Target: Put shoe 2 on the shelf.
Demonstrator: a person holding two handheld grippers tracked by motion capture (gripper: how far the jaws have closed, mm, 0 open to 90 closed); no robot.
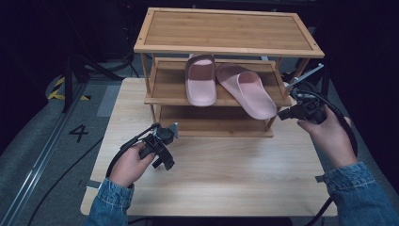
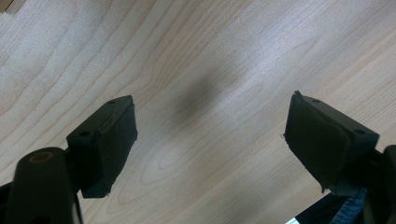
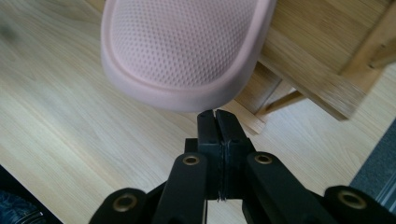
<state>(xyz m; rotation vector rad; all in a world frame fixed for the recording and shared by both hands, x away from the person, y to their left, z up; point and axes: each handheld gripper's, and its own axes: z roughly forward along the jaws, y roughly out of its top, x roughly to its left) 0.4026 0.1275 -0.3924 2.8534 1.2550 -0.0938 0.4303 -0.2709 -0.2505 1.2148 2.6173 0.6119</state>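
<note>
- Jaws of the right gripper [image 3: 217,116] sit pressed together w/ nothing between them, tips just under the heel edge of the right slipper [image 3: 182,51]; touching or a hair apart, can't tell.
- Left gripper [image 2: 210,140] jaws stand wide apart, nothing between, only bare table [image 2: 210,56] w/ a soft shadow below them.
- Right gripper view gives the slipper's dotted pink footbed and rim close up, heel hanging past the shelf edge over the tabletop; high view has that same slipper [image 1: 247,89] angled on the middle shelf, heel poking off the front right corner.
- High view adds what the gripper views lack: a second pink slipper [image 1: 201,80] lying straight on the same shelf, just beside the angled one, toes in under the top board.
- Wooden rack [image 1: 226,30] stands at the far side of the table, top board bare.
- High view also places the hands: left hand [image 1: 131,162] holds its gripper [image 1: 162,139] low over the table, front left of the rack, well apart from both slippers; right hand [image 1: 329,136] holds its gripper [image 1: 284,114] at the rack's front right corner.
- Denim sleeves come in at the bottom; cables trail from both grippers.
</note>
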